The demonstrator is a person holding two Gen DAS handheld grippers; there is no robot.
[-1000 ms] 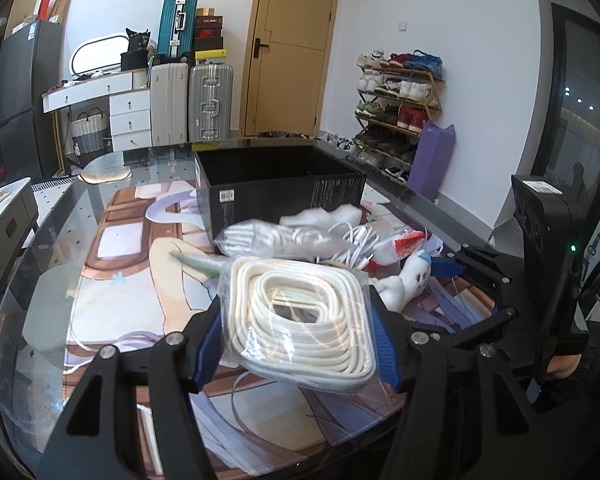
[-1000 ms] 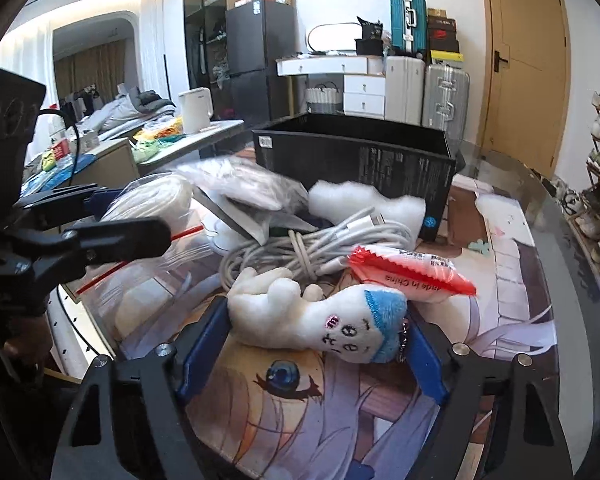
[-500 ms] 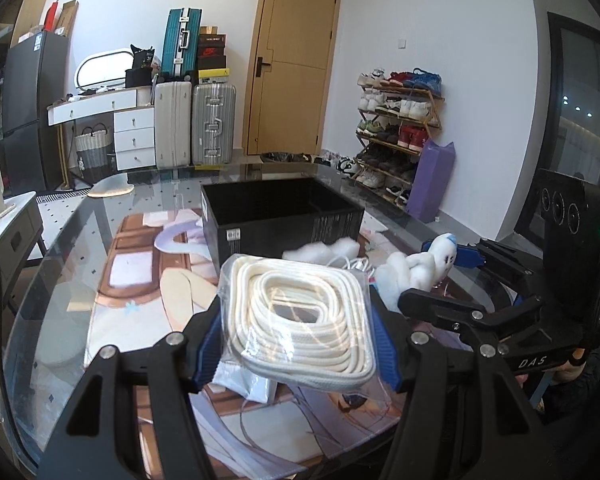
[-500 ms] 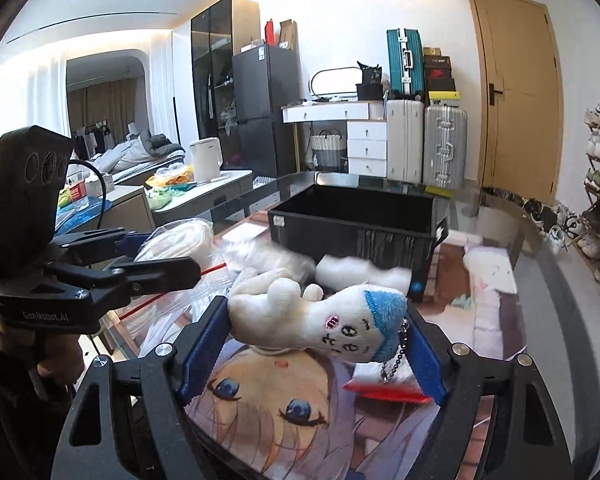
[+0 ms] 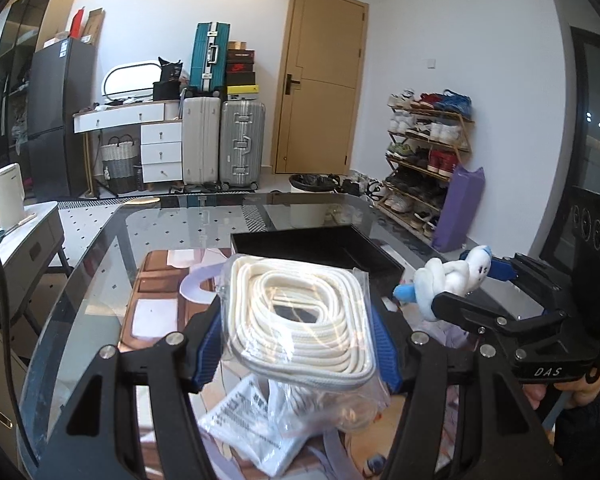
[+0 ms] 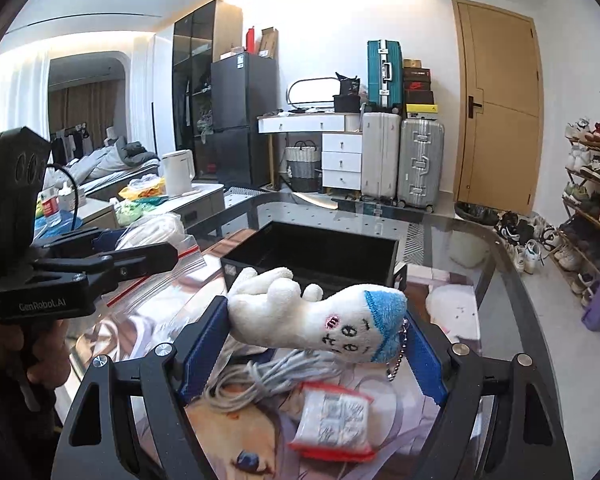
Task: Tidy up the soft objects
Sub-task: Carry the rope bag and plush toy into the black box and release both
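Rope coil (image 5: 300,320), sealed in its clear bag, sits clamped between the blue pads of the left gripper (image 5: 298,338), whose jaws are closed to the bag's width; a second ago it hung low over the clutter, and now it rides higher, just short of the black box (image 5: 320,246). That lift suggests both pickups are done and only the carry and drop into the box remain. The left tool points level toward the box, and beside it to the right the other tool holds its load at a similar height. From the right wrist, the plush toy (image 6: 320,320) lies crosswise in the right gripper (image 6: 314,346), jaws pinched on its body and head, keychain dangling; it too has risen off the table mat (image 6: 236,432). Nearer than the box, below the toy, a grey cable bundle (image 6: 268,376) and a red-edged packet (image 6: 334,420) stay on the mat, still to be sorted.
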